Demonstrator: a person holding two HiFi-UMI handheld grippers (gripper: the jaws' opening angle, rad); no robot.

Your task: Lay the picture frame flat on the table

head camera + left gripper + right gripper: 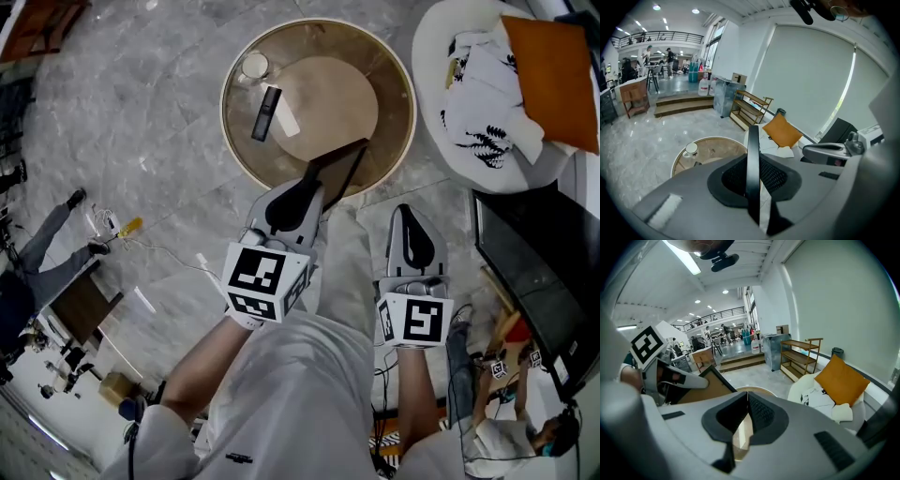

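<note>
The left gripper (309, 183) is clamped on the thin black edge of the picture frame (342, 167). The pads sit narrow, pressed on both sides of the edge. The frame hangs tilted above the near rim of the round table (389, 75), dark front facing up and away from the person. Whether its lower corner touches the table I cannot tell. From the right gripper view the frame's brown back shows inside a black border.

The right gripper (407, 217) is just off the table's near edge, beside the frame, its jaws brought together with nothing between them. Each gripper's cube carries black-and-white square markers.

On the table, toward its far left side, stand a white cup (254, 66), a black remote (266, 113) and a white strip (286, 120). Right of the table is a white chair (431, 56) with an orange cushion (553, 80).
</note>
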